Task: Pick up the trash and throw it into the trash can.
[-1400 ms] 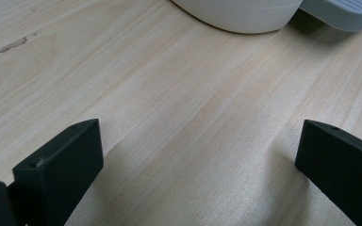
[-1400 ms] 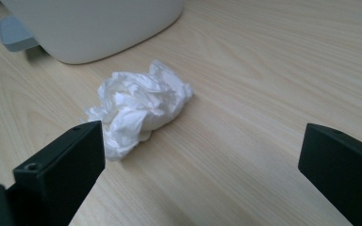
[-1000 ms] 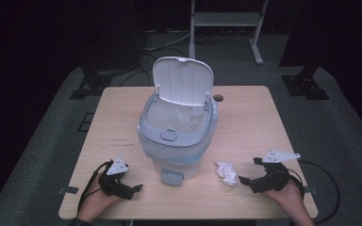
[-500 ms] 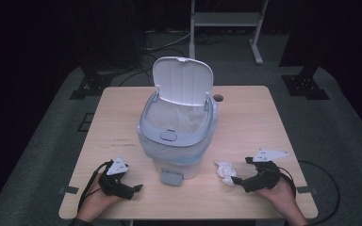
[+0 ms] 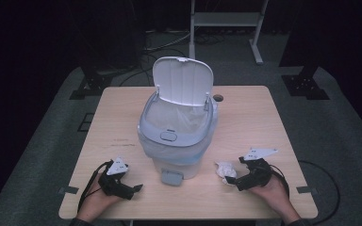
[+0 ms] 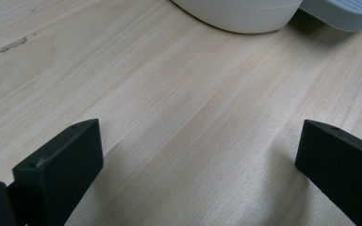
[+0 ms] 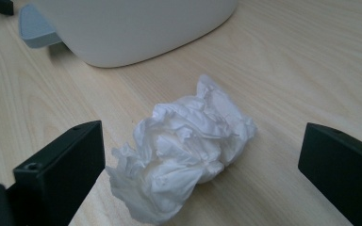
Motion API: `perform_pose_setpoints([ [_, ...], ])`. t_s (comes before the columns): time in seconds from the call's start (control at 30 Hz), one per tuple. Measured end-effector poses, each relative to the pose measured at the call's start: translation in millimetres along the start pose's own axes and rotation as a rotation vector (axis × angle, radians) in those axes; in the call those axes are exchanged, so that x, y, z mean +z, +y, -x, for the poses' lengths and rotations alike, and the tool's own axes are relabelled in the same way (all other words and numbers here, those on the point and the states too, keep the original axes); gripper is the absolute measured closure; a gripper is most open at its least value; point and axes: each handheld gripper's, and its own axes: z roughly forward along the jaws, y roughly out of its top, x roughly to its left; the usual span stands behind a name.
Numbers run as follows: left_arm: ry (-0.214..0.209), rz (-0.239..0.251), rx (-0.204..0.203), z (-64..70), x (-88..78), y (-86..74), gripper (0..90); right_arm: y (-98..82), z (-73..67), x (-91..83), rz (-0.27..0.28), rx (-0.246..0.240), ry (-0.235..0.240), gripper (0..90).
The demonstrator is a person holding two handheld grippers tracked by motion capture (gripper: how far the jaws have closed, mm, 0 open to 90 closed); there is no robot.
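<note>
A white pedal bin [image 5: 178,134] stands mid-table with its lid [image 5: 183,81] raised and a liner inside; its grey pedal [image 5: 171,177] points toward the front edge. A crumpled white tissue [image 5: 225,171] [image 7: 184,150] lies on the table right of the bin. My right gripper [image 5: 233,181] [image 7: 200,176] is open, its jaws on either side of the tissue without touching it. My left gripper [image 5: 136,188] [image 6: 198,174] rests open on bare wood at the front left, with the bin's base [image 6: 238,14] and pedal [image 6: 344,12] ahead of it.
The wooden table [image 5: 259,122] has a small round hole [image 5: 218,98] behind the bin and a dark scuff [image 5: 122,141] on its left side. A metal stand [image 5: 226,28] and cables lie on the dark floor beyond.
My right gripper has moved left toward the tissue, so that its jaws now flank it. The left gripper and the bin have stayed still.
</note>
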Motion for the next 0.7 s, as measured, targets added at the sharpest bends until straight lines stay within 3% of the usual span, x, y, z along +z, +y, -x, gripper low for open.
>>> perform_pose_setpoints([
  [0.27, 0.0, -0.001, 0.0, 0.0, 0.0, 0.0, 0.4, 1.1, -0.8, 12.1, -0.038, -0.008, 0.008, 0.3],
  [0.37, 0.0, 0.0, 0.0, 0.0, 0.0, 0.0, 0.5, 1.4, -1.1, 16.3, -0.045, -0.025, 0.004, 7.1],
  [0.7, 0.0, 0.0, 0.0, 0.0, 0.0, 0.0, 0.4, 0.4, -2.7, 24.9, -0.096, -0.039, 0.019, 15.4],
])
